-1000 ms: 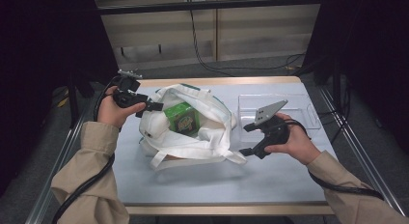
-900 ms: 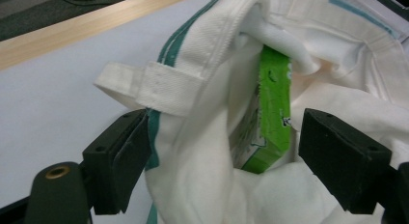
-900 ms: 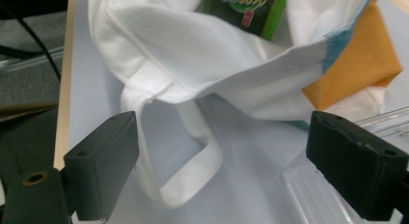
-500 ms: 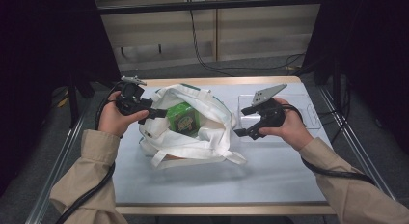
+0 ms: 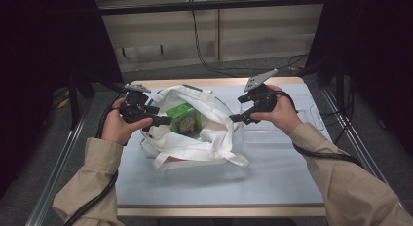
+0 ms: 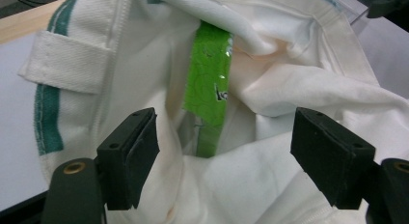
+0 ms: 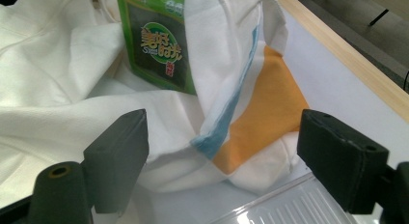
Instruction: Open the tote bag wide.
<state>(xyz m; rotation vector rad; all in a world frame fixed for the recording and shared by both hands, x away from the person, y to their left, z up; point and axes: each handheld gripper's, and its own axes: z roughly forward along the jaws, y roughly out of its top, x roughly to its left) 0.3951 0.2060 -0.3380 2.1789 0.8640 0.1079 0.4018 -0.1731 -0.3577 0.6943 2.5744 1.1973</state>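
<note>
A white cloth bag [image 5: 195,133] lies slumped near the middle of the worktop [image 5: 272,182], towards its far edge, with a green packet [image 5: 185,120] lodged in its open mouth. The packet is judged not yet taken out. The left gripper [image 5: 163,121] is held at the bag's left rim and the right gripper [image 5: 238,114] at its right rim; both have just been closing, yet only slack cloth is seen between the gaping jaws, nothing pinched. The packet's long axis is seen running towards the far edge, its printed face upward.
</note>
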